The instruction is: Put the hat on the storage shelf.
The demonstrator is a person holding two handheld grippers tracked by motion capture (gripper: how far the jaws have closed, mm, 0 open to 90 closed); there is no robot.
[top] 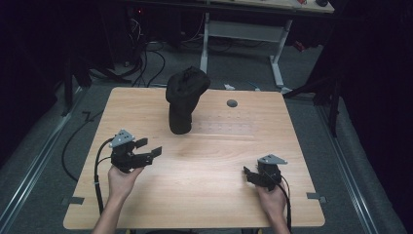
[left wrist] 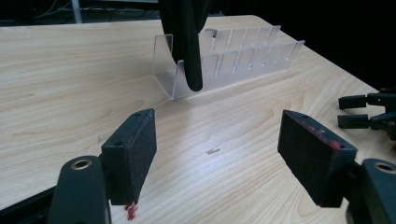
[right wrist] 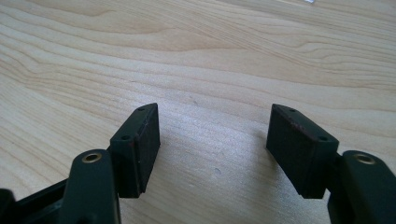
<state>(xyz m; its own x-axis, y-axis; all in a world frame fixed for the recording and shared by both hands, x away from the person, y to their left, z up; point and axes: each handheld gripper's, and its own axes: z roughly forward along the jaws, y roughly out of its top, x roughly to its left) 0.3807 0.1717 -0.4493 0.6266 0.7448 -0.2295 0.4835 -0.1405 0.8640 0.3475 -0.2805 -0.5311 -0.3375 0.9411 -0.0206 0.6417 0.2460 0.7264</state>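
From the high view, your left gripper [top: 148, 148] hovers over the light wooden table [top: 204, 195] with its jaws apart, nothing between them. Your right gripper [top: 249, 174] sits near the front right edge, well apart from the left, with bare wood between them. The dark crumpled cloth item [top: 185, 97] stands upright near the far edge; what supports it is hard to make out there.

In the left gripper view, your jaws stand wide and empty, and a clear plastic slotted rack [left wrist: 233, 58] appears, holding the dark item [left wrist: 187, 46], whose top is cut off.

In the right gripper view, your right gripper [right wrist: 212, 140] has its jaws wide over bare wood.
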